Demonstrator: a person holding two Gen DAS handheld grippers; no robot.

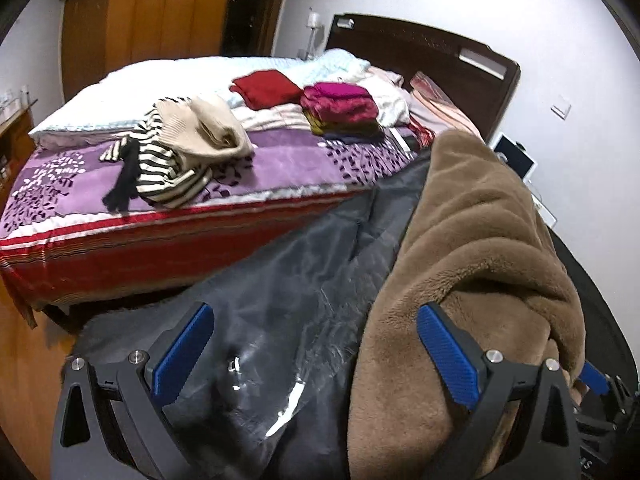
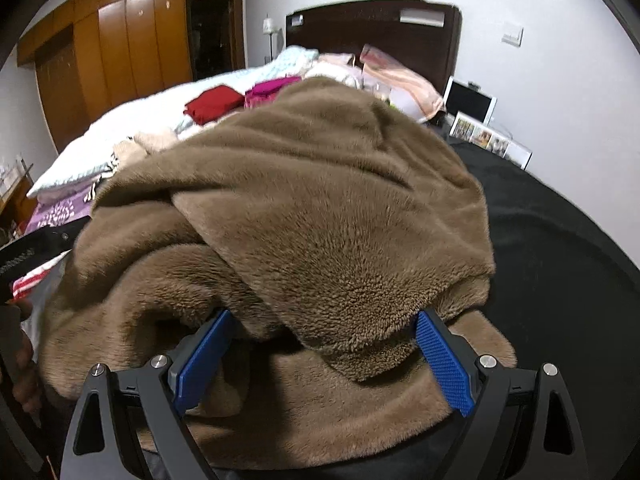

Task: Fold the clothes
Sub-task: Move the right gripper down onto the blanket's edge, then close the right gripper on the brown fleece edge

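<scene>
A fluffy brown coat (image 2: pixel 328 200) with a shiny dark grey lining (image 1: pixel 304 264) lies bunched on a black surface (image 2: pixel 560 248), close in front of both cameras. My left gripper (image 1: pixel 316 354) is open wide; the lining and the brown edge (image 1: pixel 472 240) lie between its blue pads (image 1: pixel 184 352). My right gripper (image 2: pixel 324 360) is also open, and a thick fold of brown fleece hangs over the gap between its pads (image 2: pixel 444 364). Neither pair of jaws is pressed on the cloth. The right gripper's blue pad (image 1: pixel 596 378) peeks out at the coat's right edge.
Behind the coat is a bed (image 1: pixel 280 160) with a purple patterned cover. On it lie a loose pile of striped and beige garments (image 1: pixel 188 144), a folded red piece (image 1: pixel 266 88) and a magenta stack (image 1: pixel 340 108). A wooden wardrobe (image 2: pixel 120 48) and a small screen (image 2: pixel 468 100) stand behind.
</scene>
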